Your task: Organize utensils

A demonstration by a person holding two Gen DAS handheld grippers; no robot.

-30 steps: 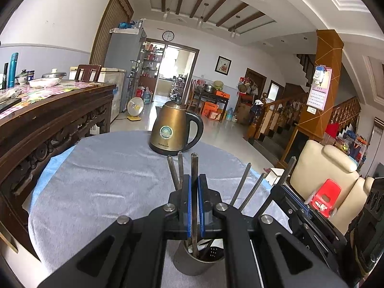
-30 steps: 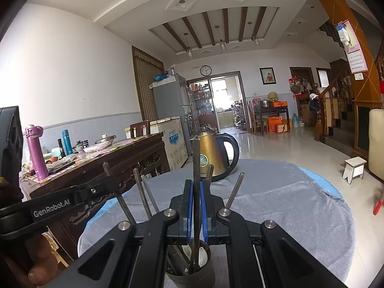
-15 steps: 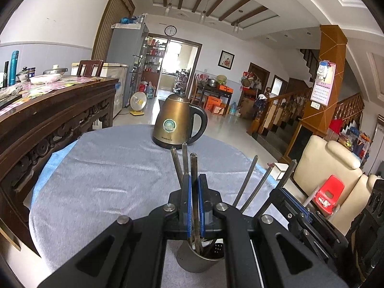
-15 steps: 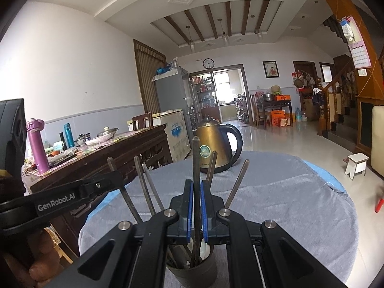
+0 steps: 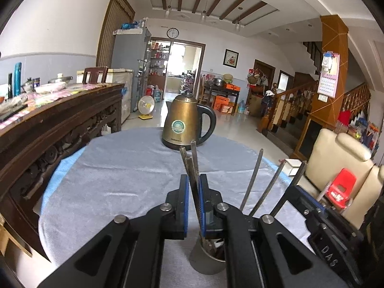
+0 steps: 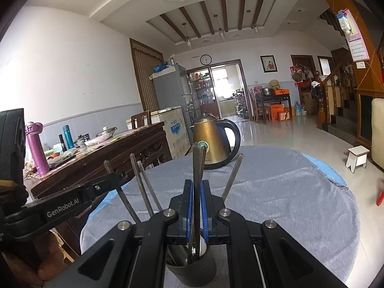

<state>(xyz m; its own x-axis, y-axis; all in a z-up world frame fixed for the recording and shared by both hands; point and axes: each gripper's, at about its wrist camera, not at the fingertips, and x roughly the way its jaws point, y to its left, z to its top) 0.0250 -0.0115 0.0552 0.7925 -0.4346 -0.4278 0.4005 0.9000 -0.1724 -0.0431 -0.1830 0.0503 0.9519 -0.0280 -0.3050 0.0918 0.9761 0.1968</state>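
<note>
Bronze kettle [image 5: 186, 122] upright on grey cloth [image 5: 115, 175]; dark wooden sideboard [image 5: 55, 129] beside; red stool [image 5: 342, 188]

I read "GenRobot.AI" in white on the black arm of the left tool [image 6: 110, 180], at my near left. On the right tool's [image 5: 309, 192] body, near right, I make out "DAS". The kettle [image 5: 184, 124] badge is too small to read.

Both grippers, left gripper [image 5: 193, 201] and right gripper [image 6: 196, 206], now opening.
</note>
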